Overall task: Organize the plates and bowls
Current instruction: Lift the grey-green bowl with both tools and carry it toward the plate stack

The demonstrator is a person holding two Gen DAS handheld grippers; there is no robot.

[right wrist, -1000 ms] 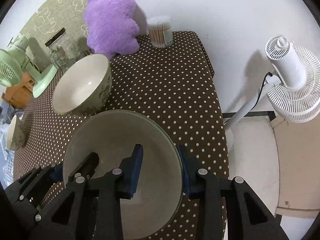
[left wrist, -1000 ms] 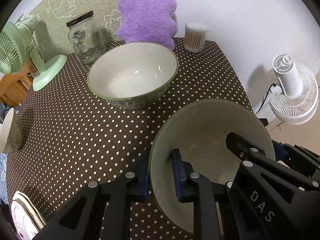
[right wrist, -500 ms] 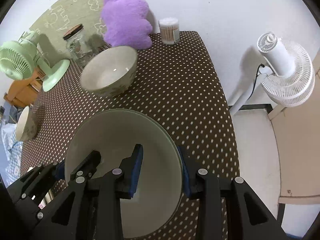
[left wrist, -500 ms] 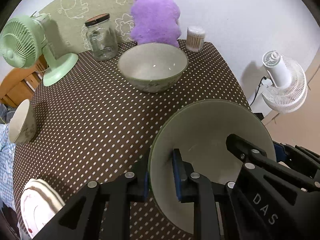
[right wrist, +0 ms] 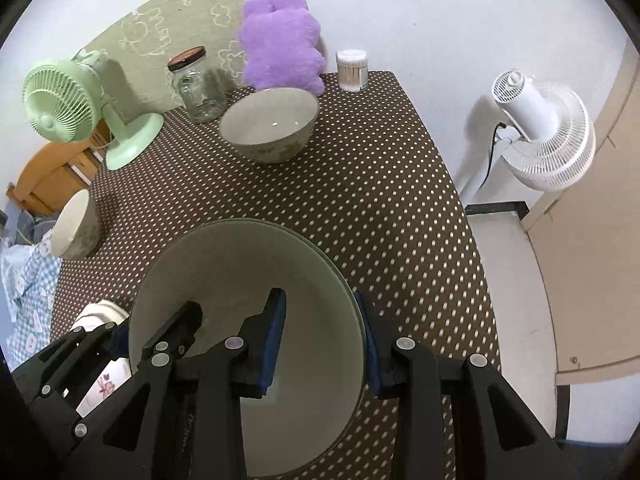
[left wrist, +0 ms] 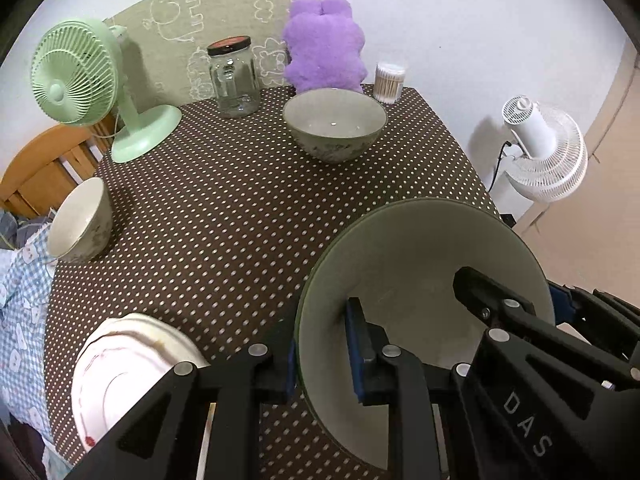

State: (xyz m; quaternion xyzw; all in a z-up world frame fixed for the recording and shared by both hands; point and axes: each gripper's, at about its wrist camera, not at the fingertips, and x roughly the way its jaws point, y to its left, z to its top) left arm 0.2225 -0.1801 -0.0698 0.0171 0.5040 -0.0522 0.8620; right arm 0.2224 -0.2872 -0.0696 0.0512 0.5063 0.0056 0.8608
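Note:
A large pale-green bowl (left wrist: 420, 264) (right wrist: 240, 264) hangs above the near part of the brown dotted table (left wrist: 240, 220). My left gripper (left wrist: 322, 356) is shut on its left rim, one blue pad inside and one outside. My right gripper (right wrist: 322, 344) is shut on the opposite rim in the same way. A second big bowl (left wrist: 334, 120) (right wrist: 272, 120) stands upright at the far side. A smaller bowl (left wrist: 76, 224) (right wrist: 72, 226) sits at the left edge. A stack of white plates (left wrist: 120, 372) (right wrist: 100, 316) lies near-left, partly hidden by my left gripper.
Along the back stand a green desk fan (left wrist: 76, 80), a glass jar (left wrist: 234, 76), a purple plush (left wrist: 324, 56) and a cotton-swab tub (left wrist: 390, 82). A white floor fan (right wrist: 540, 132) stands past the table's right edge. A wooden chair (left wrist: 40, 172) and blue checked cloth (left wrist: 20, 300) are left.
Both grippers have pulled back toward the near side and risen with the large bowl between them. The far bowl looks smaller now, and the plate stack has come into view.

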